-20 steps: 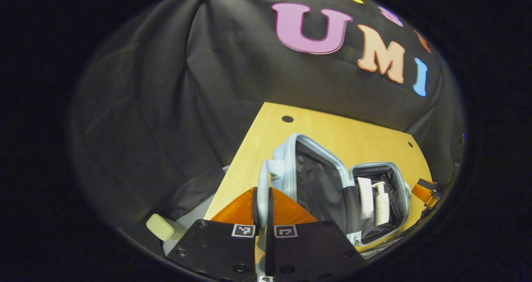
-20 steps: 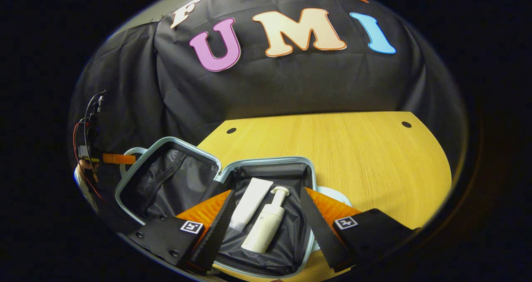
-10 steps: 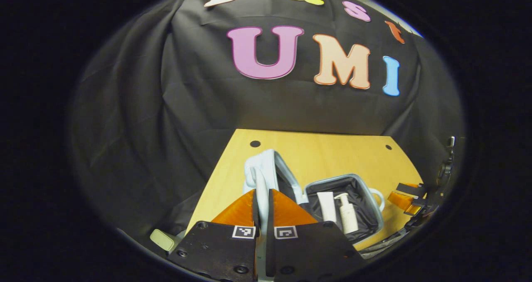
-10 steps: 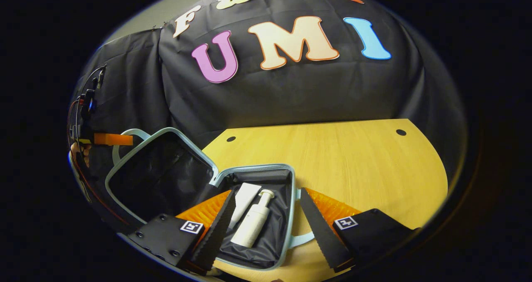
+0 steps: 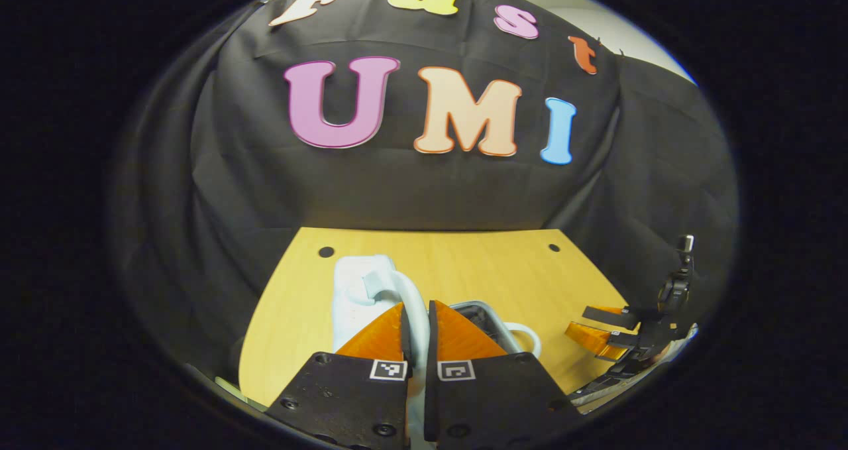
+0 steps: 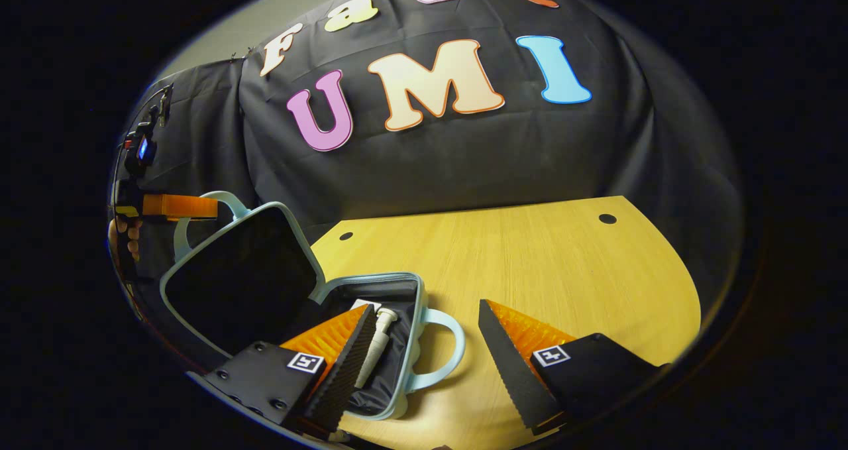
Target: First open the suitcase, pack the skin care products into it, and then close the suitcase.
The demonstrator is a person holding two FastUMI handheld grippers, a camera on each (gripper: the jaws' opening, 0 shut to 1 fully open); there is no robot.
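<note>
The pale blue suitcase stands half open on the wooden table (image 6: 543,271). Its lid (image 6: 242,278) is tilted up, dark lining facing the base (image 6: 414,291). In the base lie a white pump bottle (image 6: 373,345) and a white tube (image 6: 366,303), partly hidden behind my right finger. My left gripper (image 5: 415,311) is shut on the lid's handle (image 5: 404,287); it appears as orange fingers (image 6: 179,206) in the right gripper view. My right gripper (image 6: 424,305) hangs open just right of the base, over its side handle (image 6: 445,352), holding nothing.
Black cloth walls close in the table at the back and left. The table's right half is bare wood with small holes (image 6: 607,219) near its far edge. A hand (image 6: 126,234) holds the left gripper at the far left.
The left gripper has swung the lid up by its handle, from lying flat to tilting over the base. The right gripper has drawn off to the right of the base.
</note>
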